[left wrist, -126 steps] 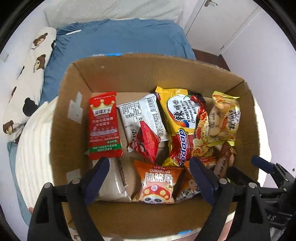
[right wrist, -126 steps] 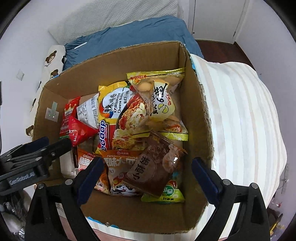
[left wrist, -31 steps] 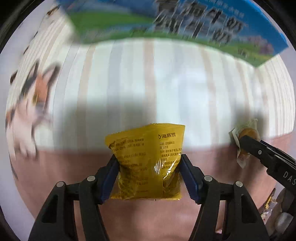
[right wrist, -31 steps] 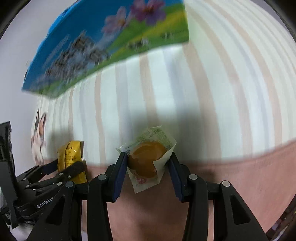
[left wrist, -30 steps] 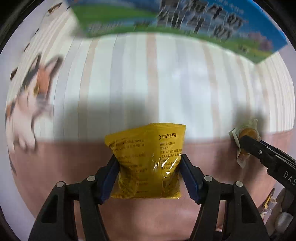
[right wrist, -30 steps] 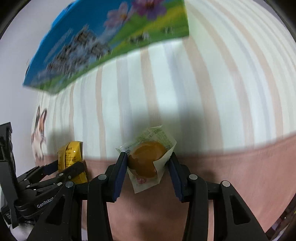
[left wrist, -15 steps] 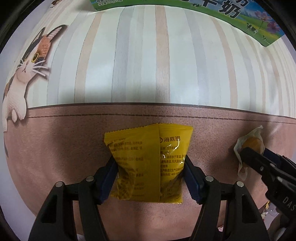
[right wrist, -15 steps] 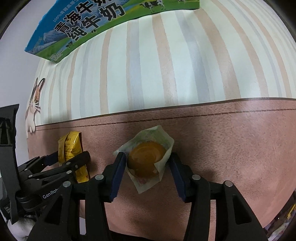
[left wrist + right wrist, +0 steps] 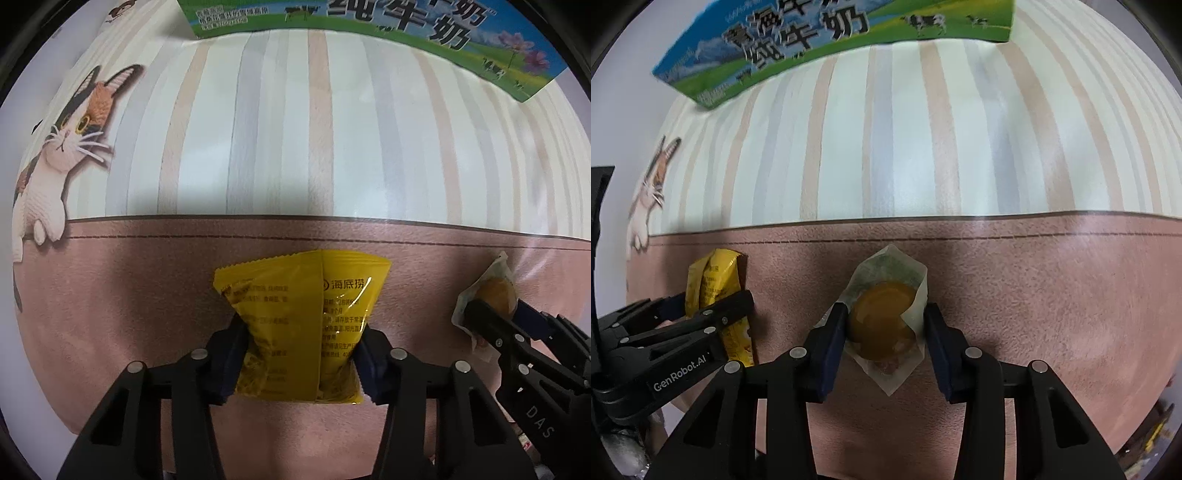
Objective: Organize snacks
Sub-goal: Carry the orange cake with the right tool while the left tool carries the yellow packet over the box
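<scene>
A yellow snack packet [image 9: 303,314] stands between the fingers of my left gripper [image 9: 301,334], which points down over the pink-brown band of a striped mat [image 9: 147,314]. Its jaws are closing and the pads pinch the packet's waist. A small round yellow cake in a clear wrapper [image 9: 879,321] sits in my right gripper [image 9: 885,317], whose jaws are closing on its sides. The right wrist view shows the left gripper [image 9: 720,306] and yellow packet [image 9: 713,280] at the left. In the left wrist view the right gripper [image 9: 491,314] and cake [image 9: 496,295] are at the right.
A blue and green milk carton [image 9: 369,22] [image 9: 831,33] lies at the far edge of the mat. A cat picture [image 9: 62,147] is printed on the mat's left side. The striped part [image 9: 905,147] lies beyond the band.
Both grippers have drawn back from the milk carton to over the pink-brown band, each keeping its snack. The yellow packet is now squeezed narrower at its waist.
</scene>
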`<action>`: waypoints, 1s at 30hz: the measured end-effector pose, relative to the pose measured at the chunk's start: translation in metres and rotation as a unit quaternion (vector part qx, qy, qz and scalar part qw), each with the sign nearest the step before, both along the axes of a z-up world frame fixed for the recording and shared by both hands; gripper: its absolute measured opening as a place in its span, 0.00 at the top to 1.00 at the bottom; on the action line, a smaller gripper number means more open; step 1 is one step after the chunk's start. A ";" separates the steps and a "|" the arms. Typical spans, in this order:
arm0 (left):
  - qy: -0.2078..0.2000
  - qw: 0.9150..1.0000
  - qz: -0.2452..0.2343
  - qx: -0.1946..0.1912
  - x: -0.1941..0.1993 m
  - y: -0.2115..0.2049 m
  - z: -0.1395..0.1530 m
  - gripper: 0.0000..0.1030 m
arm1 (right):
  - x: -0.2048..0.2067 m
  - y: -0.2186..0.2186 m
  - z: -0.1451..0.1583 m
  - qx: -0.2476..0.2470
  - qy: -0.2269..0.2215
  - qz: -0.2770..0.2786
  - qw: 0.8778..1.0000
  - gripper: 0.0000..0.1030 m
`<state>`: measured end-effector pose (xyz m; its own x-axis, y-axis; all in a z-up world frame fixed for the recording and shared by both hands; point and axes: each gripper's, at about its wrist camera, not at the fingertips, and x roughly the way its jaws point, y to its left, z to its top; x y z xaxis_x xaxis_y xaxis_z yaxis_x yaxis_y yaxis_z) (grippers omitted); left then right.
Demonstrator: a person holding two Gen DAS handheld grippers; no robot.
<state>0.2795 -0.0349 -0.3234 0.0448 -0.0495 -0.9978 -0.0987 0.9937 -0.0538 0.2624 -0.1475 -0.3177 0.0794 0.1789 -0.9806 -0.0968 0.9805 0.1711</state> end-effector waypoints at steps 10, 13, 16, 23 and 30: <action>-0.057 0.998 -0.018 -0.035 0.014 0.000 0.066 0.55 | 0.013 -0.016 0.048 0.080 -0.034 -0.047 0.995 0.57; -0.086 0.994 -0.019 -0.057 0.033 0.004 0.103 0.55 | 0.030 -0.017 0.082 0.106 -0.059 -0.049 0.991 0.57; -0.112 0.990 -0.027 -0.078 0.060 0.007 0.143 0.55 | 0.053 -0.019 0.115 0.129 -0.082 -0.045 0.987 0.57; -0.130 0.987 -0.046 -0.077 0.138 0.022 0.192 0.55 | 0.129 -0.019 0.194 0.162 -0.133 -0.023 0.977 0.57; -0.061 0.995 -0.036 -0.071 0.236 0.038 0.174 0.54 | 0.216 0.001 0.206 0.134 -0.121 0.009 0.984 0.57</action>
